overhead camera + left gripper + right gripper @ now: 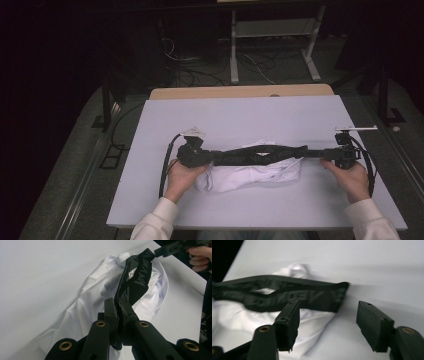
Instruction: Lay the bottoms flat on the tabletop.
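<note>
— Dark floor and cables are seen beyond the white table (240, 112). What is laid on it?

— A white garment (250, 176) is bunched at the near middle, and a black lettered band (260, 152) of it is stretched left to right above the cloth.

— How is the left gripper (207, 157) set?

— It is clenched on the left end of the band; in the left gripper view the jaws are pressed together with the black band (135, 282) pinched between them.

— And the right gripper (327, 152)?

— It is released. In the right gripper view the jaws are held well apart, and the band's end (337, 296) is seen lying just beyond them, touched by neither pad.
</note>
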Tool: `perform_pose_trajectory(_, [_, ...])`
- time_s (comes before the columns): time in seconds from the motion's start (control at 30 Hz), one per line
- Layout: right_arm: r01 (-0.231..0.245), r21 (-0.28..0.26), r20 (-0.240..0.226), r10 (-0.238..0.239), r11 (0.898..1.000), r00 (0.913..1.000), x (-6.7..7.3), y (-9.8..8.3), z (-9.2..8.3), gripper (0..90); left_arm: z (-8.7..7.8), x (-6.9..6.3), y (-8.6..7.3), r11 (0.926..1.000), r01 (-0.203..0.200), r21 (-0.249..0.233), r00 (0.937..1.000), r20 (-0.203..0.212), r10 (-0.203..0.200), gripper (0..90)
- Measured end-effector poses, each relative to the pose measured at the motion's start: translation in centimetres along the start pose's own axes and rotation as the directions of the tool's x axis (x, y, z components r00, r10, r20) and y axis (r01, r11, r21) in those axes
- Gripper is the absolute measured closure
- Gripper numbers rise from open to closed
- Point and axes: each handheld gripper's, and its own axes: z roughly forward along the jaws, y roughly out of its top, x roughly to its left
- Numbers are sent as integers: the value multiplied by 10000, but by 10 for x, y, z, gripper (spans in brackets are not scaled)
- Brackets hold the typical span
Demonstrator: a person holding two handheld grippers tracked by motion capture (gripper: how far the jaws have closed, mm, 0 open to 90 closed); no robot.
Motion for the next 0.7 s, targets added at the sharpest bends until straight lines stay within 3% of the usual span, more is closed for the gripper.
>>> perform_pose_trajectory(0.07, [-370,114,141,369,9992,9992,-6,2,7,413,1,0,0,10000,-7,31,10000,-9,7,852])
perform_pose_trajectory(0.13, [-668,225,3,668,9975,9978,-12,4,15,525,2,0,0,10000,-49,86,10000,-14,49,853])
perform_pose_trajectory(0.17, [-742,346,-213,750,9966,9970,-14,5,19,624,2,0,0,9999,-76,97,10000,-31,76,853])
perform_pose_trajectory(0.23, [-654,788,-498,695,9947,9963,-16,8,27,794,1,0,2,9998,-132,132,9999,-71,133,854])
perform_pose_trajectory(0.27, [-427,910,-311,457,9949,9985,-14,11,28,836,-1,0,4,9997,-197,158,9998,-90,199,855])
perform_pose_trajectory(0.33, [-135,825,-318,162,9965,9994,-10,18,25,842,-6,1,10,9993,-318,203,9993,-168,321,855])
perform_pose_trajectory(0.47, [475,-50,-1029,-478,9989,9935,2,42,10,843,-26,2,34,9988,-464,-151,9984,-332,459,855])
perform_pose_trajectory(0.57, [1250,-592,-1252,-1316,9904,9834,16,66,-2,843,-47,1,61,9955,-800,-504,9949,-663,766,855])
perform_pose_trajectory(0.63, [1761,-1106,-1402,-1907,9781,9716,31,92,-13,843,-58,2,77,9936,-916,-667,9927,-848,859,855])
perform_pose_trajectory(0.7, [1916,-1268,-1434,-2091,9732,9673,35,101,-16,843,-70,6,96,9913,-1073,-762,9886,-1141,982,855])
